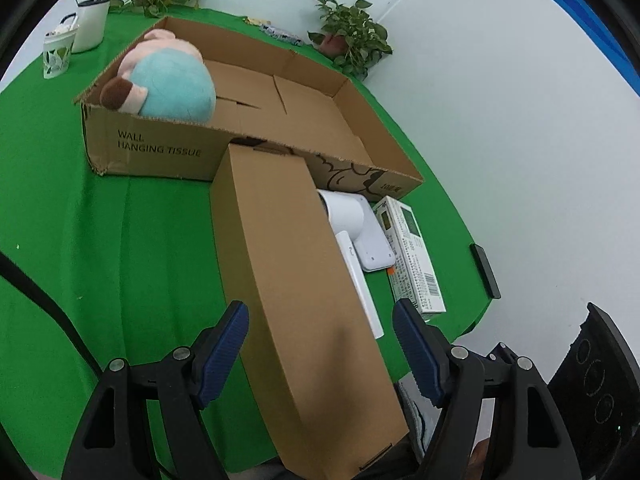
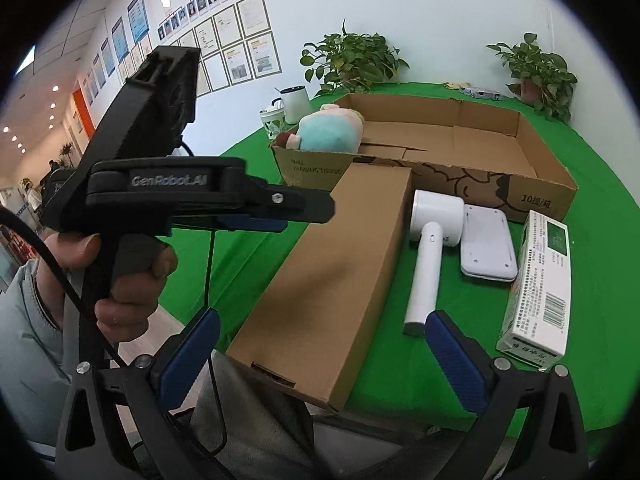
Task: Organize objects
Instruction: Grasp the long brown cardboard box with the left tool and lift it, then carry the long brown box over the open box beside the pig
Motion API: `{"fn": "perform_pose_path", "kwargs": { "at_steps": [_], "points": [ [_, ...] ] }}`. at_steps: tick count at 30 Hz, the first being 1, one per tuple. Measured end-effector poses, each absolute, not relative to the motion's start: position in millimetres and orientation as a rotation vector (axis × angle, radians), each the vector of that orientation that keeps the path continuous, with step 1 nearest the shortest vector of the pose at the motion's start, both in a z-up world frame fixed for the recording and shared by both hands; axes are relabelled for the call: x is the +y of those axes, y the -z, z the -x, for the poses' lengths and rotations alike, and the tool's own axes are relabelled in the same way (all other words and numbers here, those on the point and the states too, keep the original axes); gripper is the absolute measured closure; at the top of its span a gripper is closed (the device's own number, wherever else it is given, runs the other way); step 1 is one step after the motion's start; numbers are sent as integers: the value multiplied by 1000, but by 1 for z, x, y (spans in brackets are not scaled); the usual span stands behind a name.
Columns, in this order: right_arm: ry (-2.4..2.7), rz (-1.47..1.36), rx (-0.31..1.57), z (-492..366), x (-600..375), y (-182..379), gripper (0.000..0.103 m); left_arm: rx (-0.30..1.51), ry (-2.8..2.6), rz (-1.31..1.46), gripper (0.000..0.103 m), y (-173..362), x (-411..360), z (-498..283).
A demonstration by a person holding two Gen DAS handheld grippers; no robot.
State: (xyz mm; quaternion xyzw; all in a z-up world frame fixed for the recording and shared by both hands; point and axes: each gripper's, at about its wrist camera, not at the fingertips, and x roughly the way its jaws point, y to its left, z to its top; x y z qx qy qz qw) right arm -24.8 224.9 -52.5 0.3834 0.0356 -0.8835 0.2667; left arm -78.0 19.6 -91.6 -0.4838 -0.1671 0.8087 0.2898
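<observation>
Left claw (image 1: 320,344) agape astride long carton (image 1: 296,300); right claw (image 2: 320,352) agape.

**Green cloth, brown card, white gadgets**

The tablecloth (image 1: 132,240) is a flat bright green. On it, at twelve o'clock, the open carton (image 1: 160,148) is plain brown with dark lettering and a black line drawing on its front wall. The soft toy (image 1: 172,88) inside is pale turquoise with pink parts and a dark brown tip. The long closed box (image 1: 296,280) at six o'clock is unmarked tan. At three o'clock the hair dryer (image 2: 430,248) is white, the flat device (image 2: 486,244) pale lilac-white, and the small carton (image 2: 540,288) white with a dark green panel, fine print and a black barcode. The left gripper (image 1: 320,354) and the right gripper (image 2: 324,356) are black with ribbed blue pads.
</observation>
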Motion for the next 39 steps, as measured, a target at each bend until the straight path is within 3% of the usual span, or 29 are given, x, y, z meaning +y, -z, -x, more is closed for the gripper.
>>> {"fn": "perform_pose_path", "kwargs": {
  "at_steps": [8,23,28,39],
  "points": [
    [2388,-1177,234,33,187,86,1,-440,-2047,1439,32,135,28,88],
    [2323,-1273,273,20,197,93,7,-438,-1939,1455,33,139,33,54],
    [2306,-1277,280,17,198,92,7,-555,-1973,1437,27,147,20,46],
    [2165,-1266,22,18,215,85,8,-654,-1933,1404,20,155,14,42]
  ]
}}
